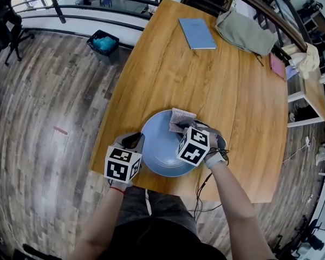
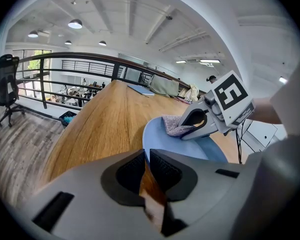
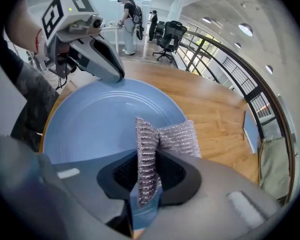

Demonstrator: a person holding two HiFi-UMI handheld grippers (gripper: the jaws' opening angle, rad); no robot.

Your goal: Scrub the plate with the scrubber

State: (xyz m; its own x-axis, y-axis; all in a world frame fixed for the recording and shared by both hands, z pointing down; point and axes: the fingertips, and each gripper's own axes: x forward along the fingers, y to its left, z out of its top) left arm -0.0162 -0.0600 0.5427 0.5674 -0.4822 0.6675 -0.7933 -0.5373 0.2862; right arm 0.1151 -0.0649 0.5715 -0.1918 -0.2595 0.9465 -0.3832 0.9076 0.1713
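The plate (image 1: 160, 150) sits at the counter's (image 1: 206, 80) near edge. The scrubber (image 1: 182, 116) rests on the plate's far right part, pinched between the right gripper's (image 3: 149, 159) jaws. The left gripper (image 2: 146, 156) clamps the plate's left rim. Far behind the plate lie a notebook (image 1: 197, 33) and a bag (image 1: 244, 31). Behind and left of the plate, a bin (image 1: 103, 42) stands on the floor (image 1: 49, 102).

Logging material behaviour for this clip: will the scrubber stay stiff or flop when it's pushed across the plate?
Probably floppy: the scrubber folds where the right gripper pinches it, and its free end bends sideways. Likely light, since that thin knitted mesh stands up unsupported. Its ribbed, glittery weave should drag rather than slip on the smooth plate.
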